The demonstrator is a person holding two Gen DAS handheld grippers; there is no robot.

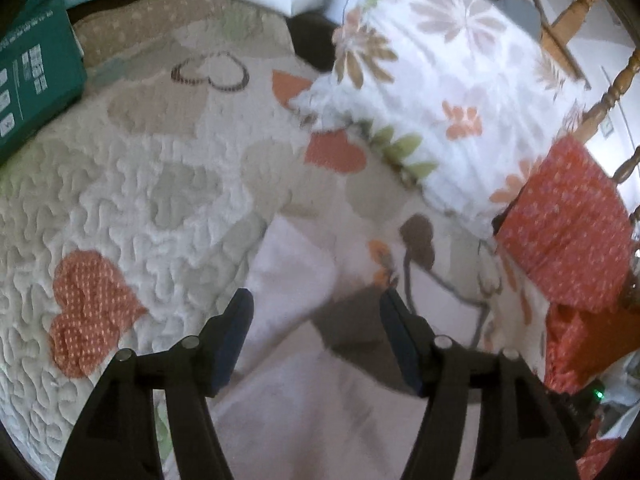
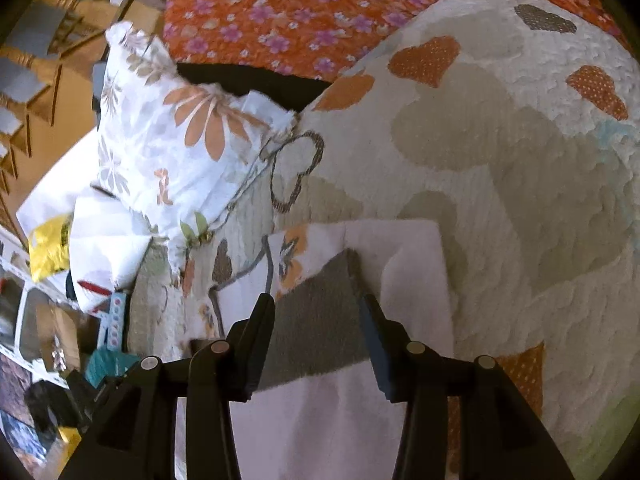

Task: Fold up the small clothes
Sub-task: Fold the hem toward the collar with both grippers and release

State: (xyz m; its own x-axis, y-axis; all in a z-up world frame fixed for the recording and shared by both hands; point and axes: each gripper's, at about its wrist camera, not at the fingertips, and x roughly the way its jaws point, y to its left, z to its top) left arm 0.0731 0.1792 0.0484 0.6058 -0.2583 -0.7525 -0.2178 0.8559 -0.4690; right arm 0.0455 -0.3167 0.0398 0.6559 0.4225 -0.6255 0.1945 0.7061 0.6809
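Boxes (contents unseen) beside quilt under pale garment.

Heart-patterned quilt, floral pillow, wooden chair

- One pale garment, partly folded, on the quilt.
- One quilt with heart patches.
- One floral pillow.
- Two grippers: left gripper, right gripper; two fingers each.
- One teal box.
- One orange flowered cloth.
- One red dotted cloth.
- One wooden chair, partly seen.
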